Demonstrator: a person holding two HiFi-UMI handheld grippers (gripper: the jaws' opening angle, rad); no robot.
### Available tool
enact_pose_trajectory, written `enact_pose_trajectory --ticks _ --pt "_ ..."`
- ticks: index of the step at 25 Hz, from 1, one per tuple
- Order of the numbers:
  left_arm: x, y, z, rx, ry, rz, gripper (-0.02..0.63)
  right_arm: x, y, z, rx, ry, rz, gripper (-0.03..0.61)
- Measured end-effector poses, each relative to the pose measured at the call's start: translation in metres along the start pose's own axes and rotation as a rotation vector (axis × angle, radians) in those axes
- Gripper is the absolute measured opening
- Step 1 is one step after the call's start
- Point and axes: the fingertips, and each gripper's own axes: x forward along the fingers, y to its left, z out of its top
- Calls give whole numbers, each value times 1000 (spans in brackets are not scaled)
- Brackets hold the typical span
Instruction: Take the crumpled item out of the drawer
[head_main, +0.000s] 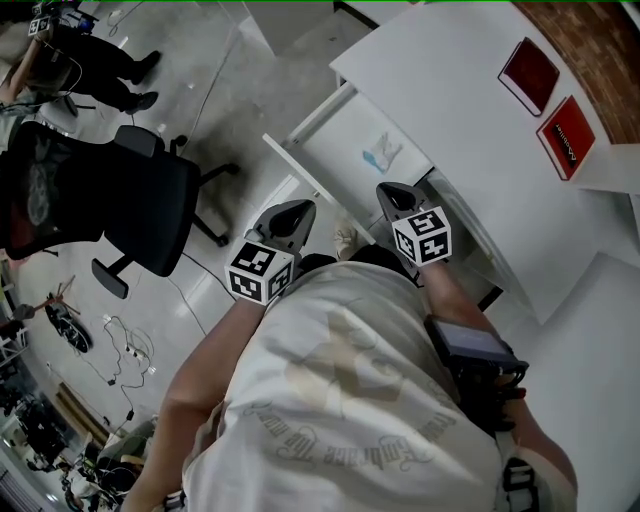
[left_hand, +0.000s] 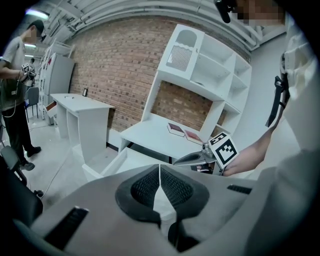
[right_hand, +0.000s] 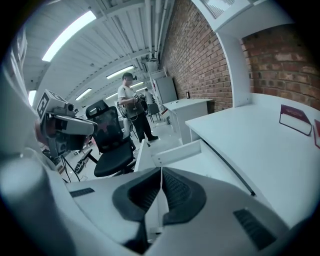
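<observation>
The white drawer (head_main: 335, 135) stands pulled out from under the white desk (head_main: 450, 110). In the head view a pale, crumpled item (head_main: 381, 152) lies inside it, toward the desk side. My left gripper (head_main: 300, 208) hovers shut just before the drawer's front edge, nothing between its pads. My right gripper (head_main: 391, 189) is shut and empty too, close above the drawer's near right corner, a short way from the crumpled item. In both gripper views the black pads (left_hand: 145, 186) (right_hand: 142, 195) meet along a thin line, and the drawer (left_hand: 112, 161) (right_hand: 182, 152) shows but the item does not.
Two red books (head_main: 529, 72) (head_main: 565, 135) lie on the desk's far side. A black office chair (head_main: 150, 205) stands on the floor to the left. A person (right_hand: 131, 105) stands farther back by another white desk (left_hand: 80, 107). Cables (head_main: 120, 350) lie on the floor.
</observation>
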Motion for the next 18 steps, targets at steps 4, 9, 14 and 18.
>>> enact_pose_trajectory --ticks 4,9,14,18 --pt "7 0 -2 -13 17 -2 26 8 -8 -7 -18 41 -8 26" --pt "24 5 0 -20 32 8 28 23 -26 -11 -36 78 -12 26" --pt "34 14 2 -49 40 21 28 38 -39 -13 -45 118 -9 28" --pt "40 19 -2 -71 46 27 28 52 -47 -17 -50 151 -14 98"
